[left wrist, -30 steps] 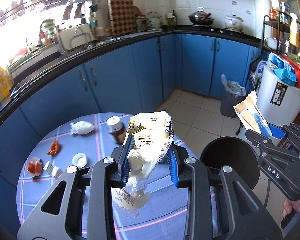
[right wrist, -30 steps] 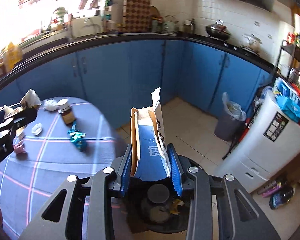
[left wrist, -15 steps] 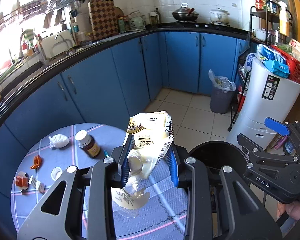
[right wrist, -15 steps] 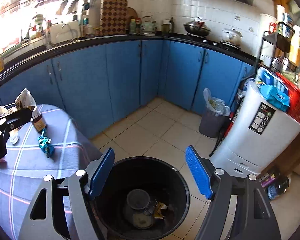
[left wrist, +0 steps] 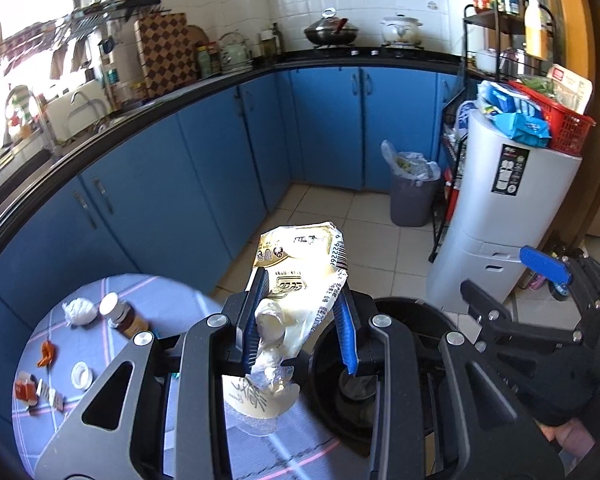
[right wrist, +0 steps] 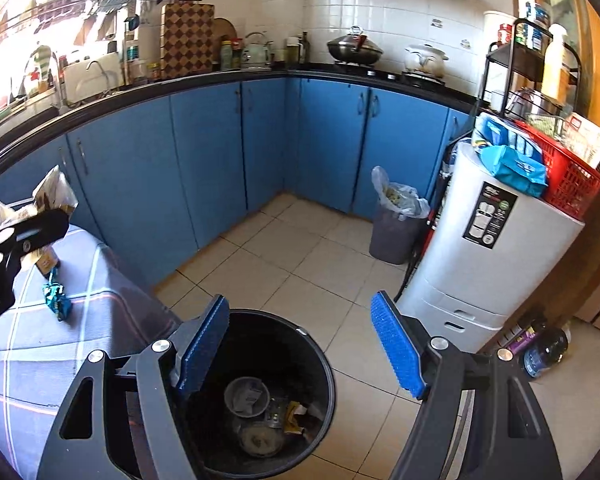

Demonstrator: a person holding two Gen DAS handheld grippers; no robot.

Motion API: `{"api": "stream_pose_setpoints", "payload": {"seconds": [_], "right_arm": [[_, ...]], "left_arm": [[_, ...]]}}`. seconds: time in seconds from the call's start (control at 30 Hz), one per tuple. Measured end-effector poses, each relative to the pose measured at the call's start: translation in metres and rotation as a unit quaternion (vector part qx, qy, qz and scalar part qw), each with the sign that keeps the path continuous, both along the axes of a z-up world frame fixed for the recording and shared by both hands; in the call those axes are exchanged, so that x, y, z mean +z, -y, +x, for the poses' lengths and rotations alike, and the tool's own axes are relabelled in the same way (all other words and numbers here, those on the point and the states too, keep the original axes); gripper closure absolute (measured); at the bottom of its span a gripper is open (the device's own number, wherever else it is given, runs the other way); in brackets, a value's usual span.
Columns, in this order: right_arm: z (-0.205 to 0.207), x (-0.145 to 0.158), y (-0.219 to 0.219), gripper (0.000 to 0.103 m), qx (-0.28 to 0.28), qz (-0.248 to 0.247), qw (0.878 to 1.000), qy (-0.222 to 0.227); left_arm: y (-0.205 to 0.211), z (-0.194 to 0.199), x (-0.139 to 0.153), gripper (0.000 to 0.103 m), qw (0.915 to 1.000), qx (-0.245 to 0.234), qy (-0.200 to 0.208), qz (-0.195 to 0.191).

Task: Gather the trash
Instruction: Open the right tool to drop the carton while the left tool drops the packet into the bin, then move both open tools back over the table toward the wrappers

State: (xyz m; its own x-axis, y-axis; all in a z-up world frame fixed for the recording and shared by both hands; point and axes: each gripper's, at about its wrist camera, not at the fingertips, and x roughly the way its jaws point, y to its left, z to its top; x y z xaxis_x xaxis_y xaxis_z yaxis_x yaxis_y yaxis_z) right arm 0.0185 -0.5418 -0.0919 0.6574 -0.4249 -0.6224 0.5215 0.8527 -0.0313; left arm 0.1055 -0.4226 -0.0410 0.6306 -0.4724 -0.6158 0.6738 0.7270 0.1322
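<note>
My left gripper is shut on a crumpled cream snack wrapper, held above the edge of the round table next to the black bin. My right gripper is open and empty right above the black bin, which holds cups and wrappers. On the table lie a white tissue ball, a brown jar, an orange scrap, a white lid, a red packet and a teal wrapper.
Blue cabinets run along the back. A grey bin with a plastic liner stands in the corner by a white appliance topped with a red basket. Bottles lie on the tiled floor.
My right gripper opened and the torn carton it held is gone from its jaws. My left gripper carried the snack wrapper rightward, closer to the black bin.
</note>
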Motion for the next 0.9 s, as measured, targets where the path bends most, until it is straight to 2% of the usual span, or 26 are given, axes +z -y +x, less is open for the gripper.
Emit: {"api": "stream_pose_setpoints", "payload": {"seconds": [0.17, 0.2, 0.23, 0.27, 0.3, 0.33, 0.4, 0.47, 0.67, 0.9], "right_arm": [[-0.008, -0.002, 0.013, 0.032, -0.014, 0.003, 1.0, 0.002], [-0.009, -0.003, 0.016, 0.032, -0.018, 0.006, 1.0, 0.002], [-0.01, -0.004, 0.019, 0.032, -0.021, 0.008, 1.0, 0.001], [-0.01, -0.005, 0.02, 0.032, -0.023, 0.009, 1.0, 0.0], [-0.01, -0.008, 0.022, 0.032, -0.025, 0.01, 1.0, -0.002], [-0.011, -0.009, 0.024, 0.032, -0.025, 0.012, 1.0, -0.003], [-0.009, -0.012, 0.025, 0.032, -0.024, 0.015, 1.0, -0.006], [-0.008, -0.014, 0.025, 0.032, -0.022, 0.017, 1.0, -0.008], [0.002, -0.018, 0.017, 0.032, -0.007, 0.025, 1.0, -0.009], [0.023, -0.017, -0.017, 0.032, 0.056, 0.038, 0.998, -0.002]], "left_arm": [[0.027, 0.002, 0.006, 0.068, 0.9996, -0.027, -0.003, -0.006], [0.031, 0.003, 0.006, 0.063, 0.9995, -0.031, -0.005, -0.005], [0.038, 0.004, 0.005, 0.045, 0.9993, -0.036, -0.011, 0.0], [0.041, 0.006, 0.005, 0.033, 0.9993, -0.035, -0.014, 0.001], [0.042, 0.007, 0.005, 0.011, 0.9993, -0.032, -0.016, -0.003], [0.041, 0.008, 0.005, 0.005, 0.9994, -0.029, -0.016, -0.012], [0.039, 0.01, 0.005, 0.005, 0.9994, -0.023, -0.011, -0.022], [0.041, 0.013, 0.0, 0.005, 0.9997, -0.019, -0.01, -0.007], [0.029, 0.022, -0.008, 0.005, 0.9997, -0.006, -0.025, 0.0], [-0.013, 0.028, -0.006, 0.005, 0.9995, 0.03, -0.013, -0.002]]}}
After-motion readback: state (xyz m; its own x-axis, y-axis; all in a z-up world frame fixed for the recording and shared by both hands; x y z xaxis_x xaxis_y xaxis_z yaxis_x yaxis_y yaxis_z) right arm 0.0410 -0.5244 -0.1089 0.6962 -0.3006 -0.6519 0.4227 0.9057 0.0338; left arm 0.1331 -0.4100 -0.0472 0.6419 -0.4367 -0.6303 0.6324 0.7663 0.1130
